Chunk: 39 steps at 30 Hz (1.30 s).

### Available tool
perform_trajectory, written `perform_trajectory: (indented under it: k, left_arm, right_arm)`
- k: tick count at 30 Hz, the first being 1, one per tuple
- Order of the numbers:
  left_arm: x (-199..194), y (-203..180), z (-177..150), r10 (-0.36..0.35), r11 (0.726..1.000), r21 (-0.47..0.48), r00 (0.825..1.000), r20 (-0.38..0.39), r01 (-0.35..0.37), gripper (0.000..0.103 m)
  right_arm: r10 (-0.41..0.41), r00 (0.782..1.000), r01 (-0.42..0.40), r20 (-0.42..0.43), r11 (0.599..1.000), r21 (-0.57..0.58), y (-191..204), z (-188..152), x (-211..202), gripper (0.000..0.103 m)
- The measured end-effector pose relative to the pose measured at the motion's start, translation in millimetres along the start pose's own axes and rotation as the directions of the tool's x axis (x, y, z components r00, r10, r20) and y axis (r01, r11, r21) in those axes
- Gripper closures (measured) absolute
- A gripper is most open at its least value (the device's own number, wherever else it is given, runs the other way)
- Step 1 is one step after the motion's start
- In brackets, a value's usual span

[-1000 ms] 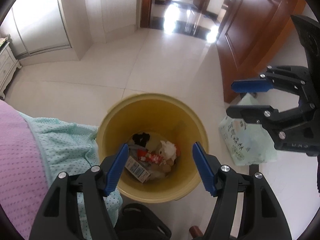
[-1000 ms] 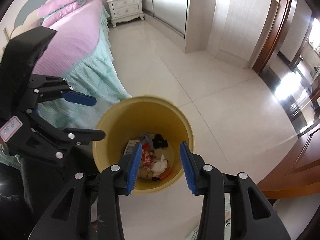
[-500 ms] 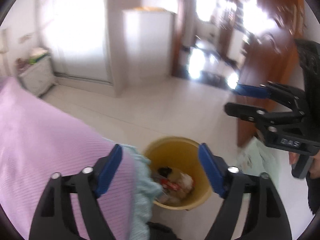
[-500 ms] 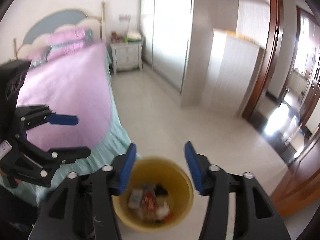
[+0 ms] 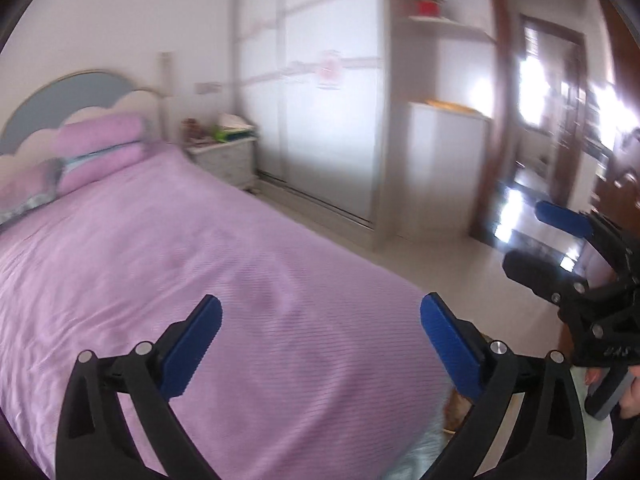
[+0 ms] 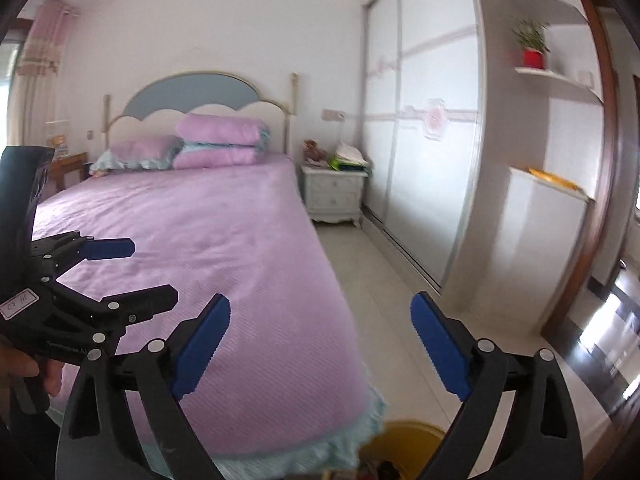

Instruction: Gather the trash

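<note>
The yellow trash bin (image 6: 404,438) shows only as a rim at the bottom of the right wrist view, beside the foot of the bed; a sliver of it (image 5: 456,412) shows in the left wrist view. My left gripper (image 5: 320,320) is open and empty, raised over the pink bedspread; it also shows in the right wrist view (image 6: 132,268). My right gripper (image 6: 320,320) is open and empty, above the bed corner and the bin; it shows at the right of the left wrist view (image 5: 536,236).
A bed (image 6: 200,232) with a pink cover and folded pink bedding (image 6: 220,140) fills the left. A white nightstand (image 6: 334,196) stands by the headboard. Sliding wardrobe doors (image 6: 420,120) line the right wall. Tiled floor (image 6: 384,300) runs between bed and wardrobe.
Both grippers have tilted up from looking down into the bin to looking across the bed and room. The bin has dropped to the bottom edge of both views. Both stay open.
</note>
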<state>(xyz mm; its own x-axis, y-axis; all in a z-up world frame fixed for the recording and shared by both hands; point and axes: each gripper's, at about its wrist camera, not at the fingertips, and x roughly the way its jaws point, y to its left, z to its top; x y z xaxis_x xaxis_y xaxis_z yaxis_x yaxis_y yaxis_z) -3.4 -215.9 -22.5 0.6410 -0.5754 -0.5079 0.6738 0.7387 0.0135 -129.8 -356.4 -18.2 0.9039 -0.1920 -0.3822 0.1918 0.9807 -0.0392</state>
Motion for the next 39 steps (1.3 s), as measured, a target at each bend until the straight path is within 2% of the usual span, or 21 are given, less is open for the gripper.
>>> perform_trajectory:
  k: [4,7,9,12,13,15,17,19,23,25,28,30,31,32,33,39]
  left_arm:
    - [-18.5,39.1,-9.4,0.122,0.991,-0.06,0.992,0.014,-0.121,0.004]
    - [-35.1,70.0,-15.5,0.209,0.974,-0.097,0.978,0.015,-0.207,0.004]
    - [-47.4,88.5,-21.9,0.282,0.952,-0.131,0.959,0.013,-0.278,0.004]
    - [-72.2,122.5,-38.0,0.395,0.904,-0.183,0.919,0.009,-0.387,0.004]
    - [-80.8,134.3,-43.9,0.438,0.881,-0.199,0.899,0.0,-0.43,0.004]
    - [-91.8,151.9,-52.9,0.486,0.851,-0.215,0.874,-0.025,-0.479,0.004]
    - [-103.5,170.1,-61.7,0.524,0.82,-0.241,0.85,-0.051,-0.52,0.004]
    - [-115.9,187.1,-71.0,0.541,0.796,-0.28,0.838,-0.065,-0.536,0.004]
    - [-134.1,217.6,-87.9,0.61,0.722,-0.345,0.787,-0.092,-0.6,0.004]
    - [-137.8,228.9,-92.5,0.628,0.698,-0.351,0.769,-0.118,-0.624,0.004]
    - [-145.2,233.9,-97.1,0.65,0.68,-0.35,0.75,-0.119,-0.645,0.004]
    - [-146.6,233.2,-95.6,0.649,0.688,-0.344,0.754,-0.102,-0.639,0.004]
    - [-146.8,234.3,-95.1,0.638,0.695,-0.35,0.763,-0.103,-0.628,0.004]
    - [-145.2,238.0,-95.3,0.614,0.709,-0.362,0.782,-0.105,-0.605,0.004]
    - [-144.4,239.8,-94.6,0.6,0.718,-0.367,0.793,-0.106,-0.592,0.004]
    - [-138.9,244.7,-90.4,0.581,0.727,-0.387,0.808,-0.092,-0.567,0.004]
  right_arm:
    - [0.04,0.998,-0.038,0.045,0.998,-0.043,40.2,13.9,6.9,0.008]
    - [0.13,0.989,-0.127,0.07,0.991,-0.038,73.8,23.2,19.2,0.008]
    - [0.176,0.982,-0.173,0.067,0.984,-0.038,99.1,26.0,31.6,0.008]
    - [0.274,0.96,-0.272,0.053,0.961,-0.041,137.3,26.4,43.6,0.008]
    - [0.306,0.951,-0.304,0.044,0.952,-0.044,148.1,26.8,47.7,0.008]
    - [0.356,0.934,-0.354,0.03,0.934,-0.055,172.5,28.6,55.0,0.008]
    - [0.391,0.92,-0.389,0.017,0.918,-0.071,191.5,32.5,62.6,0.008]
    - [0.401,0.916,-0.399,0.013,0.913,-0.081,206.9,36.2,69.0,0.008]
    - [0.42,0.908,-0.419,-0.006,0.905,-0.078,231.1,35.5,72.6,0.008]
    - [0.434,0.901,-0.435,-0.029,0.898,-0.069,240.4,33.4,73.6,0.008]
    - [0.438,0.898,-0.441,-0.048,0.895,-0.066,246.6,29.2,74.0,0.008]
    - [0.436,0.898,-0.439,-0.061,0.896,-0.065,248.6,27.5,77.0,0.008]
    - [0.432,0.899,-0.436,-0.065,0.898,-0.061,249.7,27.6,78.2,0.008]
    - [0.431,0.9,-0.435,-0.068,0.899,-0.054,251.4,27.6,79.4,0.008]
    - [0.431,0.9,-0.434,-0.07,0.899,-0.049,249.6,27.7,81.2,0.008]
    - [0.424,0.902,-0.428,-0.077,0.902,-0.046,250.8,31.8,89.9,0.008]
